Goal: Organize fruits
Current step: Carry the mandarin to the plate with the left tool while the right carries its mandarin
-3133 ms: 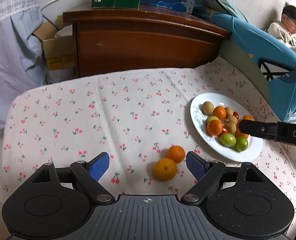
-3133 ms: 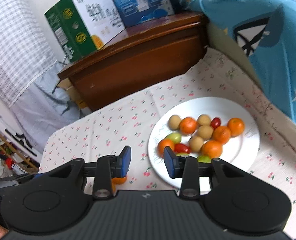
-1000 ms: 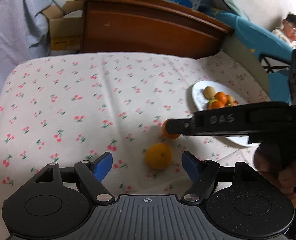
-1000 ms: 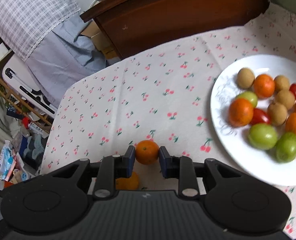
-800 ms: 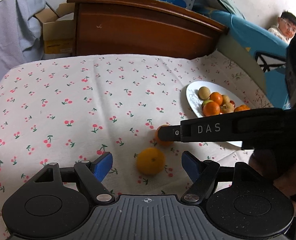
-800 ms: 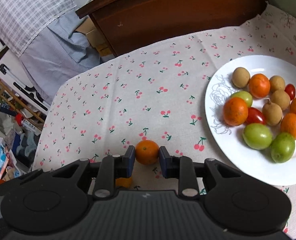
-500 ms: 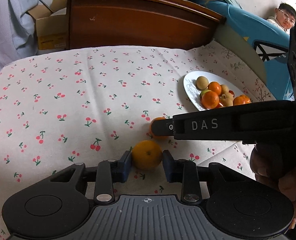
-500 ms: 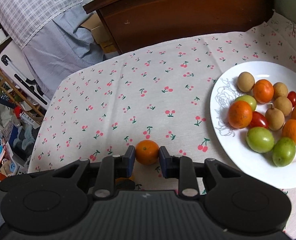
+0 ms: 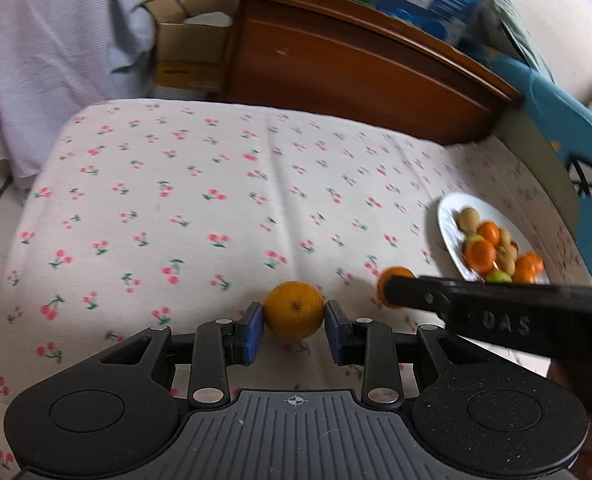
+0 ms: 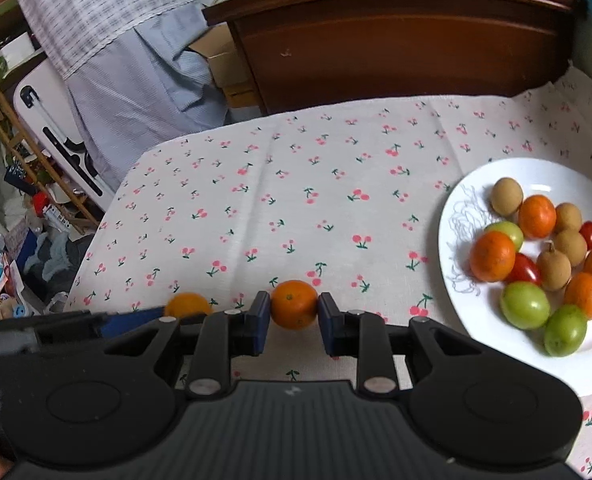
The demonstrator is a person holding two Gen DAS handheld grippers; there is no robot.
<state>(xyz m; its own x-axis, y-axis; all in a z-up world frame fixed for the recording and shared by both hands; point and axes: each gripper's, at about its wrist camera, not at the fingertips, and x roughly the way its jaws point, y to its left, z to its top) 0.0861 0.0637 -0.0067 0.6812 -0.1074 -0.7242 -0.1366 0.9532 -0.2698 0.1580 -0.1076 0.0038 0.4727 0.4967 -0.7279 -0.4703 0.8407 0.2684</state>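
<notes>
A yellow-orange mandarin (image 9: 294, 310) is clamped by the left gripper (image 9: 294, 330) jaws, left of the plate (image 10: 461, 216). A darker mandarin (image 10: 294, 309) is clamped by the right gripper (image 10: 294, 322) jaws, nearer the plate, over the cherry-print cloth (image 10: 315, 184).

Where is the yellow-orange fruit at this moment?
In the left wrist view the yellow-orange fruit sits low in the centre, clamped in the left gripper above the cherry-print cloth, left of the right gripper's orange.

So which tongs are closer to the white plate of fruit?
Right. The right tongs, holding a deeper orange mandarin, sit just beside the white plate. The left tongs, gripping a yellower mandarin, are farther away.
</notes>
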